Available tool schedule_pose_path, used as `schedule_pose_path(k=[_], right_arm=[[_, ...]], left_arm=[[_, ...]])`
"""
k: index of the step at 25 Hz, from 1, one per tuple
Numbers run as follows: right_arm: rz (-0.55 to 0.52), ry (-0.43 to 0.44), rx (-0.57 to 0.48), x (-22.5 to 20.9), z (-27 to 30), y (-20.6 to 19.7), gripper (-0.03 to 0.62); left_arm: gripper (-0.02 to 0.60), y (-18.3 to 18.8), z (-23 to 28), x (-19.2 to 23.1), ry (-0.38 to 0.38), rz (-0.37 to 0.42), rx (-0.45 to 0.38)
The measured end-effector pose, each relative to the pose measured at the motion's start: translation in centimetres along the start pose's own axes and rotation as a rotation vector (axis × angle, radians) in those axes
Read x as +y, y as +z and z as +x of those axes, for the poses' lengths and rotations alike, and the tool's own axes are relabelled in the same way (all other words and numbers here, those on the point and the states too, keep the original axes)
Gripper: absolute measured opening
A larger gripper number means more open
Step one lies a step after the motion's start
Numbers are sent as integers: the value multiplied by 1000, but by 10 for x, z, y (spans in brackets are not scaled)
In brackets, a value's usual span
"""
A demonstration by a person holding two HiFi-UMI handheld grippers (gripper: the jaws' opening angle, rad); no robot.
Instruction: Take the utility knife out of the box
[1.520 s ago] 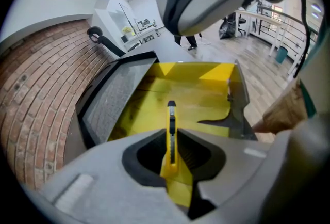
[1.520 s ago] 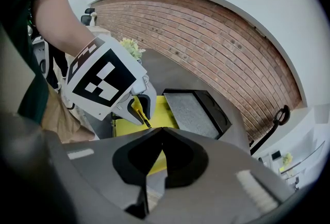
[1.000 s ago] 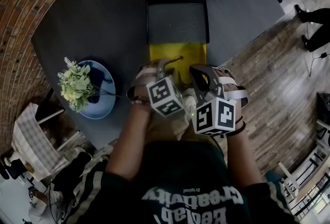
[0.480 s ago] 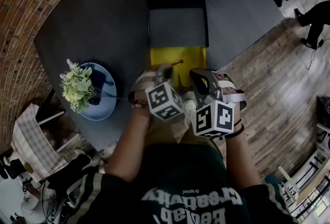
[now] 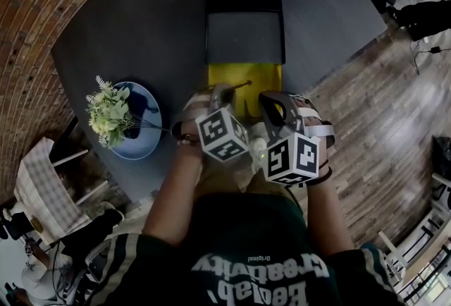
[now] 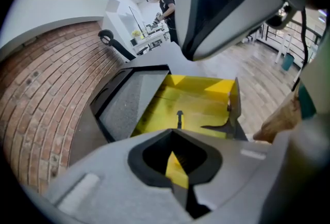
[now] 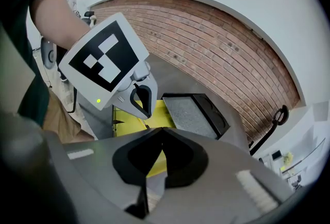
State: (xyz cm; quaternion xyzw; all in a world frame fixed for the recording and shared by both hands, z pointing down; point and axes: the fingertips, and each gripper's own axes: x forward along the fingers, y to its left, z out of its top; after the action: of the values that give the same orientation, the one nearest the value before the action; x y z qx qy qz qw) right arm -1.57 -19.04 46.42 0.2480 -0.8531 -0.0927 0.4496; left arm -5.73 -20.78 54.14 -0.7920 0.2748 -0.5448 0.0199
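Dark table (image 5: 141, 22) — left gripper (image 6: 174, 134) fingers pinch a slim black utility knife (image 6: 179, 117); right gripper (image 7: 162, 131) closed.

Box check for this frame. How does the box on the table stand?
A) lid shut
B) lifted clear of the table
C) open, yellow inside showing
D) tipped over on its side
C: in the head view the box sits on the dark table with its foam-lined lid swung back beyond it, so the yellow inside is exposed.
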Motion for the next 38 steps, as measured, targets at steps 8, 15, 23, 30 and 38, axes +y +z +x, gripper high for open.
schedule_pose_path(k=[8, 15, 23, 30, 38], right_arm=[[-2, -20, -38, -8, -16, 12, 6], [-21, -37, -82, -13, -37, 27, 6], [-63, -67, -128, -15, -65, 44, 6], [-89, -78, -176, -8, -93, 53, 6], [-168, -98, -217, 2, -131, 63, 6]], left_arm=[[2, 14, -35, 16, 45, -35, -25], [2, 23, -73, 22, 96, -47, -34], [2, 31, -121, 25, 173, -60, -49], [2, 40, -164, 17, 245, -82, -75], [2, 52, -209, -5, 314, -104, -104]])
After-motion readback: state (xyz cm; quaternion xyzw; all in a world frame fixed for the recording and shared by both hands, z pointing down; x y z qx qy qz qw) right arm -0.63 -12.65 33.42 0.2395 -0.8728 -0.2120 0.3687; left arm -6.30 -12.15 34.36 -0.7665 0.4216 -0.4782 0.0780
